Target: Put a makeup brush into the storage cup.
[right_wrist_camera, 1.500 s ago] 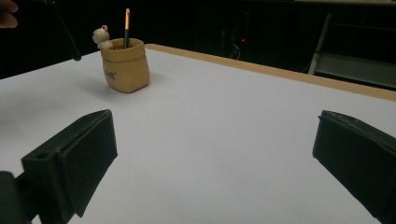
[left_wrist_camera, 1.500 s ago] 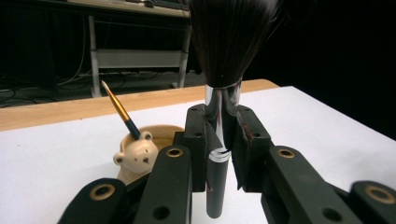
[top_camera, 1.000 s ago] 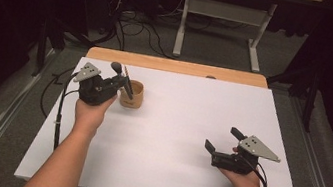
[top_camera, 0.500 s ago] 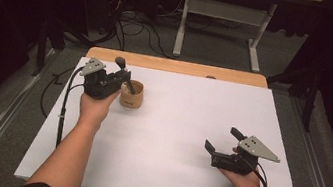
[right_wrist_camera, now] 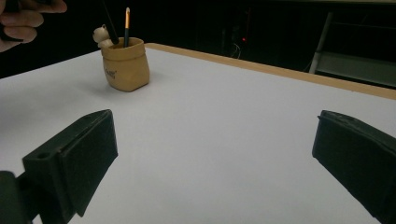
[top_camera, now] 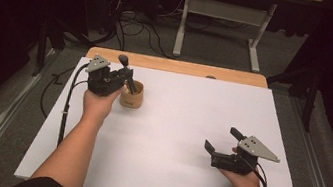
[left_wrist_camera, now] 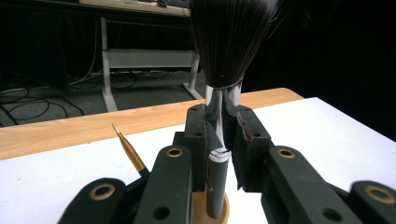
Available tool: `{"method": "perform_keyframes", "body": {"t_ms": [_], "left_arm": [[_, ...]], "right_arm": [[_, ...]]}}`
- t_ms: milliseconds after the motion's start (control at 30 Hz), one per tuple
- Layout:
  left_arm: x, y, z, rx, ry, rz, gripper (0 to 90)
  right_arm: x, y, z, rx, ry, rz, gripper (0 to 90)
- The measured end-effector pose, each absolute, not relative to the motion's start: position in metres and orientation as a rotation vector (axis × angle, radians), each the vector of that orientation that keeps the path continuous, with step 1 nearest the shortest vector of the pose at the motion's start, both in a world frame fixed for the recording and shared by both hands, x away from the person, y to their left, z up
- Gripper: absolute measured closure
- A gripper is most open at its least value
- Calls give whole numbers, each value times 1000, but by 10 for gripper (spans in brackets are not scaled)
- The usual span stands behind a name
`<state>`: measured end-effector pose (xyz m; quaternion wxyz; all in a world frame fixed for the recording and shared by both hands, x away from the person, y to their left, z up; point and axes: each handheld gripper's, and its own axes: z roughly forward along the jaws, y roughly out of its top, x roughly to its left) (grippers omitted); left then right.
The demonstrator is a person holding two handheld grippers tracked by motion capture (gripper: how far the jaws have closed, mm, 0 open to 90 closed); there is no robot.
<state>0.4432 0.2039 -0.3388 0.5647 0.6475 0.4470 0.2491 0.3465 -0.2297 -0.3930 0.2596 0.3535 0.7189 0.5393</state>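
A tan cup (top_camera: 131, 99) stands at the far left of the white table (top_camera: 168, 164). My left gripper (top_camera: 129, 78) hovers just above it, shut on a makeup brush (top_camera: 123, 59) with a dark bristle head and silver ferrule. In the left gripper view the brush (left_wrist_camera: 229, 42) stands upright between the pads of that gripper (left_wrist_camera: 223, 126), its handle reaching down into the cup (left_wrist_camera: 201, 212). A thin gold-tipped brush (left_wrist_camera: 128, 149) leans in the cup too. My right gripper (top_camera: 222, 139) rests near the front right, open and holding nothing.
A wooden strip (top_camera: 179, 66) runs along the table's far edge. Beyond it lie cables and a desk frame (top_camera: 215, 25) on the floor. In the right gripper view the cup (right_wrist_camera: 125, 65) carries a small bear figure (right_wrist_camera: 100, 35).
My left gripper has shifted slightly toward the far edge with the brush, which now stands more upright over the cup. The right gripper has stayed put.
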Motion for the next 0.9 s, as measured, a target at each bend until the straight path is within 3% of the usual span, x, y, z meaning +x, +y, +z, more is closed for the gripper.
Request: {"method": "perform_keyframes", "body": {"t_ms": [900], "left_arm": [[454, 197, -357, 1611, 1094, 609, 776]], "right_arm": [[346, -228, -394, 959, 1958, 1459, 22]]}}
